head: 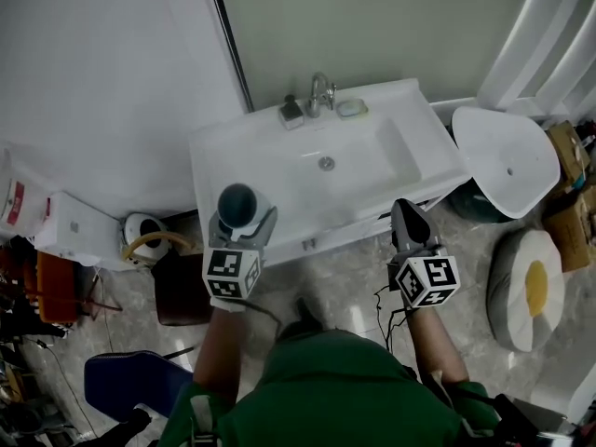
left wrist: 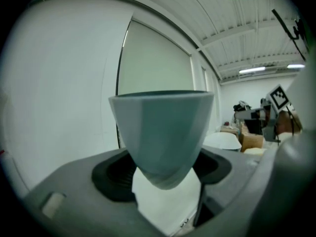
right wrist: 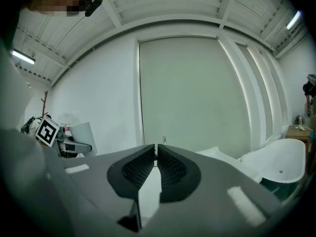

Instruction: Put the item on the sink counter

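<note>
The cup (head: 238, 201), grey-blue and upright, is clamped at its lower part between the jaws of the left gripper (head: 244, 220). Its mouth faces up and the inside looks dark. In the head view it shows over the front left corner of the white sink counter (head: 212, 152). Behind the basin (head: 358, 170) stand a faucet (head: 321, 91) and a soap dish (head: 352, 108). The right gripper (head: 408, 220) is at the front right edge, its jaws pressed together on nothing. Both forearms reach forward.

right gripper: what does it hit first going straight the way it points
Likely the faucet behind the sink basin, which lines up with the shut tips of the right gripper; depth is unclear.
</note>
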`<state>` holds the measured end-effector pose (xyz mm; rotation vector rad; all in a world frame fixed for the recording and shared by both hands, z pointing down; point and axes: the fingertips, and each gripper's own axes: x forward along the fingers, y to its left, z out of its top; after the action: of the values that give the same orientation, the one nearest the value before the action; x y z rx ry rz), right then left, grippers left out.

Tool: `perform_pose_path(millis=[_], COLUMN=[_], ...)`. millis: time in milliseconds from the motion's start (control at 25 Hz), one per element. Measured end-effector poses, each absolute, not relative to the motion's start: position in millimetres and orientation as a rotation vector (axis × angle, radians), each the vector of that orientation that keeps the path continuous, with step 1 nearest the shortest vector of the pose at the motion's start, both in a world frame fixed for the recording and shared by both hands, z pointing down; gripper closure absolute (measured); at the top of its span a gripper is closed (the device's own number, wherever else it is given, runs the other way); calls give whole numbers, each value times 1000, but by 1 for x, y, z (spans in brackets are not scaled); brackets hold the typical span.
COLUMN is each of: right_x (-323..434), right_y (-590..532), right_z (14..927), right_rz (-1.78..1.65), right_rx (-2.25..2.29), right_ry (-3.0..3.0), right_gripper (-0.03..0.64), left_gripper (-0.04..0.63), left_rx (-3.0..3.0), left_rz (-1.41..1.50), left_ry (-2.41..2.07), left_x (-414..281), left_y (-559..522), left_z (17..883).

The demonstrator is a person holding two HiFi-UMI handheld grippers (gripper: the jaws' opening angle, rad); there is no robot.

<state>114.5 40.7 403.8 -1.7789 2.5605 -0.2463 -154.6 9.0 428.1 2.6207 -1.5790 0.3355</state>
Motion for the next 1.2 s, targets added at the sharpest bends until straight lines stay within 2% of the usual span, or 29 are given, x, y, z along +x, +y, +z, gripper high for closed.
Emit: perform_pose_path(millis=[600, 1200], right_x=[69, 111], right_y=[-46, -192], right_z=[424, 429], right_rz=[-314, -347], right_rx=[-1822, -1598], right_ry=[2594, 2691], right_gripper=[600, 600], left_gripper=[256, 256], left_rx=[2593, 2418], left_rz=[345, 381], left_ry=[-1517, -1746], left_x=[-196, -178], left_y=[-88, -199], left_z=[454, 464])
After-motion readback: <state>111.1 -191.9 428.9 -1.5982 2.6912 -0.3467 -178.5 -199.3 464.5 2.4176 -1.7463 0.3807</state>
